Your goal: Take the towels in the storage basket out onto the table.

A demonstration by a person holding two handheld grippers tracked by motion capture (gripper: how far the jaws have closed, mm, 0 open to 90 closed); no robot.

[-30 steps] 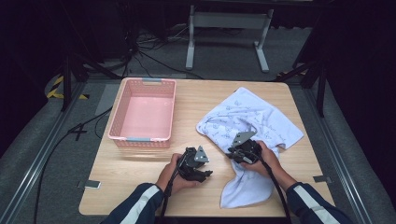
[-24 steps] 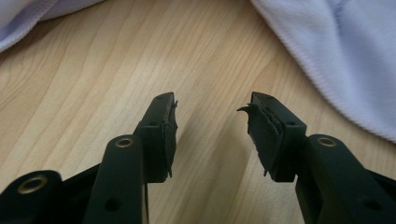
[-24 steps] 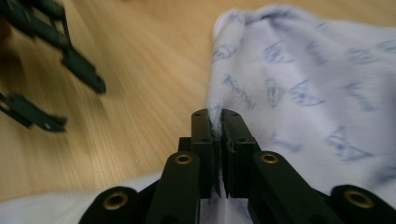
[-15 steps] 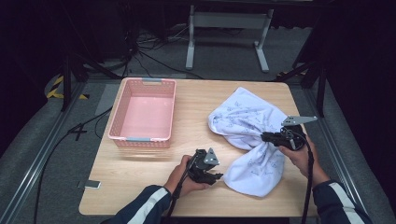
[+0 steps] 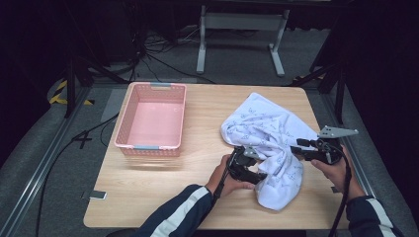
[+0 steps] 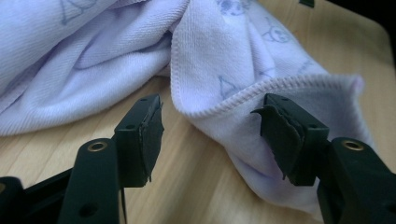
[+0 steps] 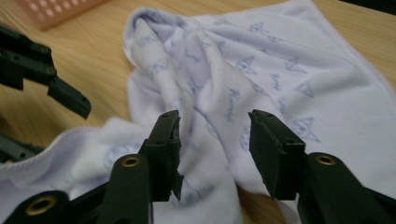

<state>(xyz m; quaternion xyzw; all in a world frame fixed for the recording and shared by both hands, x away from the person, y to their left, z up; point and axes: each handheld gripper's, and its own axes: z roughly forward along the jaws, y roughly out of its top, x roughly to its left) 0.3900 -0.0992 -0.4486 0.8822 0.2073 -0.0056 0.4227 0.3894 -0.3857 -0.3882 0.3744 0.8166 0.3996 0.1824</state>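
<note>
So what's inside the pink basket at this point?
Nothing visible: the pink basket shows a bare floor in the high view. Its near wall hides a thin strip of that floor. The white towel lies bunched on the table to its right, apart from it.

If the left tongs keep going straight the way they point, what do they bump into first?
Probably the towel. The left tongs stand open, having just opened wider, and the towel's stitched edge hangs right ahead between them; how near is hard to judge.
</note>
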